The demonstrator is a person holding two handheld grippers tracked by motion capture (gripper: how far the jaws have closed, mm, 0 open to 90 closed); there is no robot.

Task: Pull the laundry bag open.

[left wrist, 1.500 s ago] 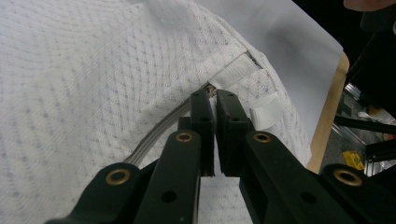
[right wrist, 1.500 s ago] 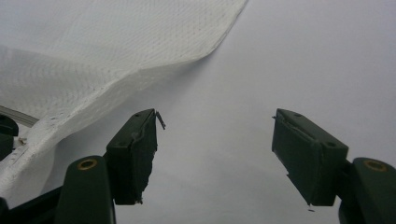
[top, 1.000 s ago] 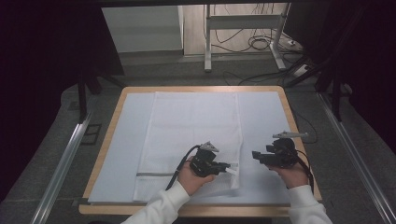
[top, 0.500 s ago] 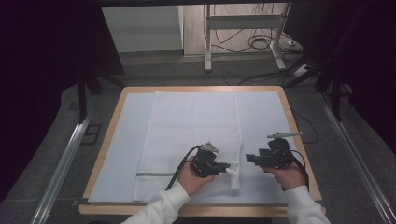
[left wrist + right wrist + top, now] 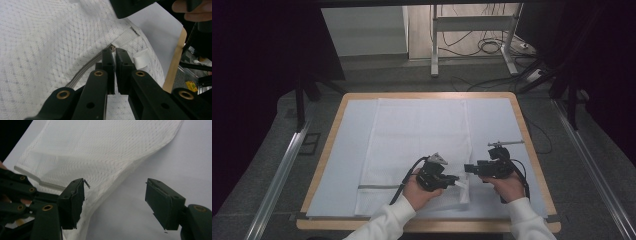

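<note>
Mesh laundry bag point(image 5: 417, 145), white, rectangular | left gripper point(image 5: 451, 180) pinching its edge | right gripper point(image 5: 468, 169) wide open, empty

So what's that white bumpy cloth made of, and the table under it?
The white cloth looks like a soft woven or knitted fabric, maybe a cotton mesh: it shows a dotted, waffle-like weave and a flat sewn band. The table edge looks like pale wood or wood laminate, smooth and matte. A plain white sheet, paper or plastic, covers it.
</note>
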